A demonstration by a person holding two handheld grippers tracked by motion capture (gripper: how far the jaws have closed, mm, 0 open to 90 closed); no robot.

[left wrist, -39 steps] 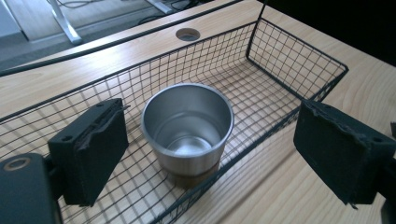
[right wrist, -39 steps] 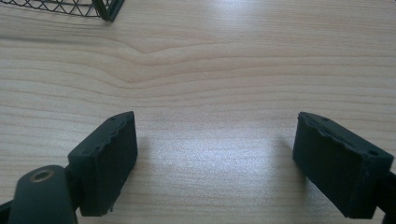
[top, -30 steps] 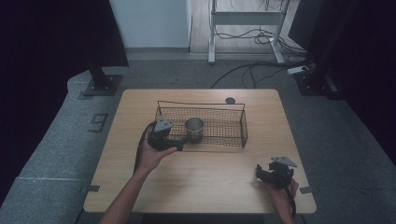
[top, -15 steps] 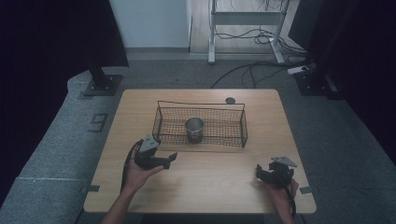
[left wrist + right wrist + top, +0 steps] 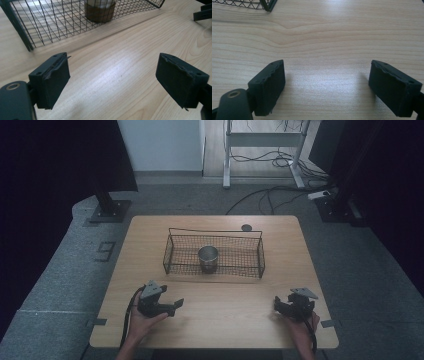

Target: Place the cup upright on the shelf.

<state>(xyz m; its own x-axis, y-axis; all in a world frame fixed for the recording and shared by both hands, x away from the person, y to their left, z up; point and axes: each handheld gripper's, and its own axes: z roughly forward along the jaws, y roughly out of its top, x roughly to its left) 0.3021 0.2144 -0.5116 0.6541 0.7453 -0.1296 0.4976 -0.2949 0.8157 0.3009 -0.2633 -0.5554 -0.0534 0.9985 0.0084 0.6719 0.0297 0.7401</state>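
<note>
We find both pairs of jaws spread and empty over the bare wooden table (image 5: 225, 320), left gripper (image 5: 172, 306) and right gripper (image 5: 278, 304) well apart, the metal cup (image 5: 208, 258) standing upright inside the wire basket (image 5: 250, 251) beyond them.

- The table (image 5: 215, 320) is pale wood with a visible wavy grain, smooth, with a soft sheen where light falls.
- On the table stands a basket (image 5: 172, 255) of thin black wire mesh, matt, with a thicker dark frame.
- Inside the basket, a cup (image 5: 208, 258) looks like dull grey metal, with a brownish band showing in the left gripper view.
- The left gripper (image 5: 112, 80) near the basket has matt black pads, their edges rough and frayed.
- The right gripper (image 5: 327, 85) looks the same: matt black, slightly ridged pads.
</note>
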